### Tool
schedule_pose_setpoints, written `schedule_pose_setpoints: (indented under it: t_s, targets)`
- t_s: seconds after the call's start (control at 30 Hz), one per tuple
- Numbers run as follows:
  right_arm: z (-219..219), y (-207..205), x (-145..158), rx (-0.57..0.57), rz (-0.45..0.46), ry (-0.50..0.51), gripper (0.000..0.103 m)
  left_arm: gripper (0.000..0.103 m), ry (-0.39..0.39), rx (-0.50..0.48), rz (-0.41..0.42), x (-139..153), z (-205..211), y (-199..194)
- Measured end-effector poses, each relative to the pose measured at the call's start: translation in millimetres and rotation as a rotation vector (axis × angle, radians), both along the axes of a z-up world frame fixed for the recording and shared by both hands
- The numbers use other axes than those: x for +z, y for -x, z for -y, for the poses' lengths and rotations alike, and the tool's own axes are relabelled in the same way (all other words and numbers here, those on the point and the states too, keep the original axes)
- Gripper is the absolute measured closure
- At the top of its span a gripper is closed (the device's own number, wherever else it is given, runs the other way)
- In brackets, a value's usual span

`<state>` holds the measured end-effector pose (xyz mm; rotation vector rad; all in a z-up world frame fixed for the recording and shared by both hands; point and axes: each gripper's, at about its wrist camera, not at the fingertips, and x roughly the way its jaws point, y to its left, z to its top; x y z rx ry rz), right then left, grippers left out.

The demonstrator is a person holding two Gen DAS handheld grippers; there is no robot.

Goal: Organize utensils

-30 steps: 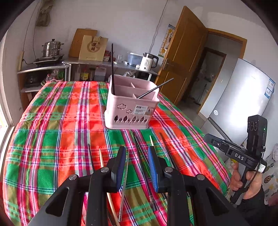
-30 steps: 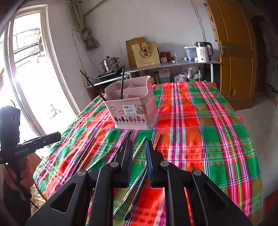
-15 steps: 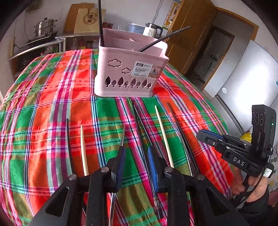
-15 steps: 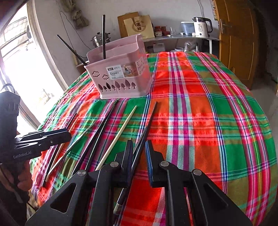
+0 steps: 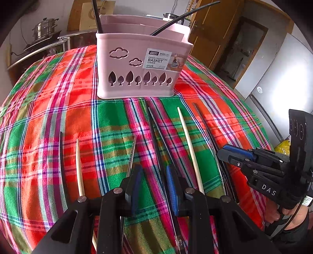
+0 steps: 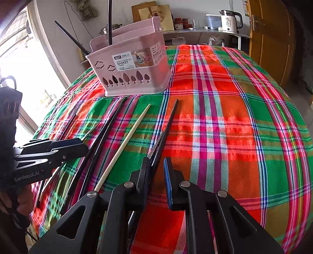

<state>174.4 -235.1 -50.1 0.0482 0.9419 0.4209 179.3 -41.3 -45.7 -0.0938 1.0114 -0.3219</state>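
Nearest, the left tool [image 5: 154,187] hangs low over the bench [image 5: 49,109] with its blue-padded jaws parted, nothing between them but plaid cloth. A thin silvery metal chopstick [image 5: 131,156] runs under its left finger, and a dark slim pair [image 5: 156,132] passes by the right finger. The right tool [image 6: 156,175] is also parted, straddling the near end of a black chopstick [image 6: 168,125] without clamping it. Loose sticks lie fanned on the woven red-green cloth: two pale, tapered wooden ones [image 5: 187,140] [image 5: 79,166] and several dark or metallic ones, their exact number blurred. Farther back stands the pink plastic basket [image 5: 137,66], rectangular with cloud and tree cutouts, holding two black chopsticks [image 5: 96,17] [image 5: 182,17].
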Motion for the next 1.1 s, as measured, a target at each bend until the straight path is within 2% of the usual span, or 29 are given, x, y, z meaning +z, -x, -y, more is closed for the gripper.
schedule_pose_setpoints:
  t_s: [0.27,0.57,0.93,1.0,1.07,1.1]
  targets:
    - [-0.5,-6.3,1.2,-0.003,0.000,0.032,0.088,0.077,-0.029,0.003,-0.009,-2.5,7.3,-12.8]
    - [14.6,-24.0,1.6,-0.048,-0.012,0.054,0.088,0.077,-0.101,-0.017,-0.003,-2.6,20.7,-35.3]
    - [15.6,-50.2,1.2,-0.094,-0.024,0.075,0.088,0.077,-0.114,-0.032,-0.010,-4.2,27.4,-56.0]
    - [12.2,-50.9,1.4,-0.093,-0.015,0.102,0.092,0.077,-0.123,-0.031,-0.004,-4.7,28.4,-55.7]
    - [10.3,-52.1,1.5,-0.094,-0.014,0.119,0.092,0.083,-0.137,-0.028,-0.001,-5.0,31.5,-55.5]
    - [9.5,-52.2,1.5,-0.093,-0.013,0.123,0.092,0.089,-0.137,-0.026,-0.004,-4.9,31.5,-56.1]
